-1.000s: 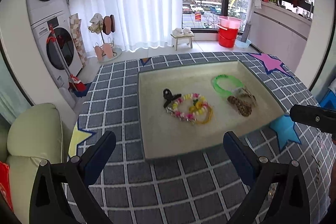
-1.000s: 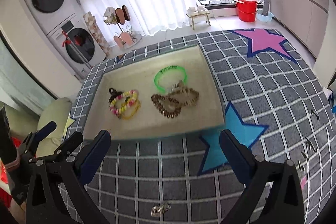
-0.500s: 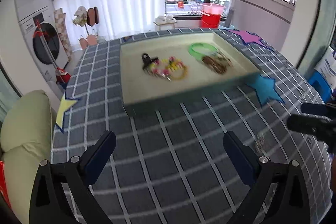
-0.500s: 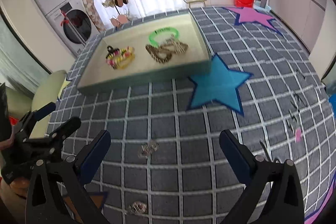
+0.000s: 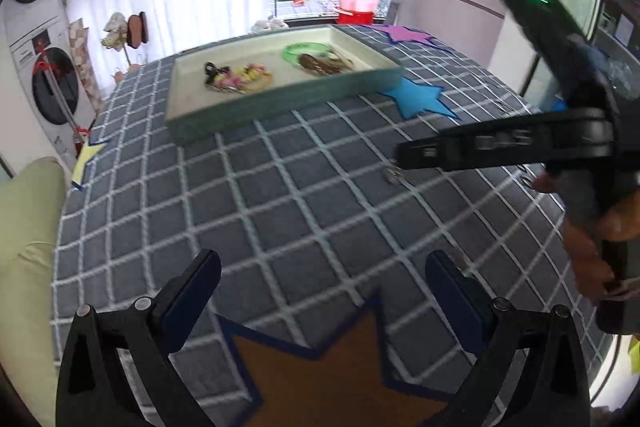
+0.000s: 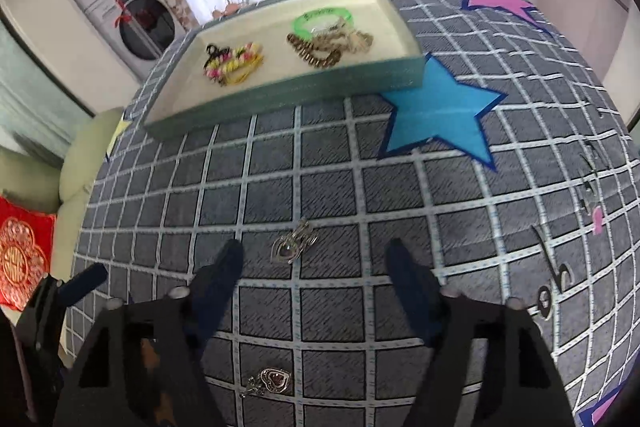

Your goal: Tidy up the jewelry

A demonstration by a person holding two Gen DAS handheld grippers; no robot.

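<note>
A pale tray (image 6: 288, 95) at the back of the checked cloth holds a green bangle (image 6: 320, 19), brown chains (image 6: 320, 55), a flower bracelet (image 6: 236, 61) and a black clip (image 6: 214, 51). A silver pendant (image 6: 292, 245) lies on the cloth between the tips of my right gripper (image 6: 314, 255). Its jaws are closing and the pads stand clear of the pendant. A heart pendant (image 6: 272, 379) lies nearer, under that gripper. In the left wrist view the tray (image 5: 280, 99) is far off. My left gripper (image 5: 324, 267) hangs open and empty above an orange star patch (image 5: 332, 367).
Small dark pieces (image 6: 588, 187) and a pink piece (image 6: 597, 221) lie at the cloth's right edge. A blue star patch (image 6: 436, 111) sits beside the tray. The right gripper (image 5: 500, 143), held by a hand (image 5: 592, 247), crosses the left wrist view. A pale green cushion (image 5: 28, 267) borders the table's left.
Both grippers have drawn back from the tray toward the near cloth and lowered. The right gripper's fingers have narrowed around the silver pendant. The right gripper now reaches well into the left wrist view.
</note>
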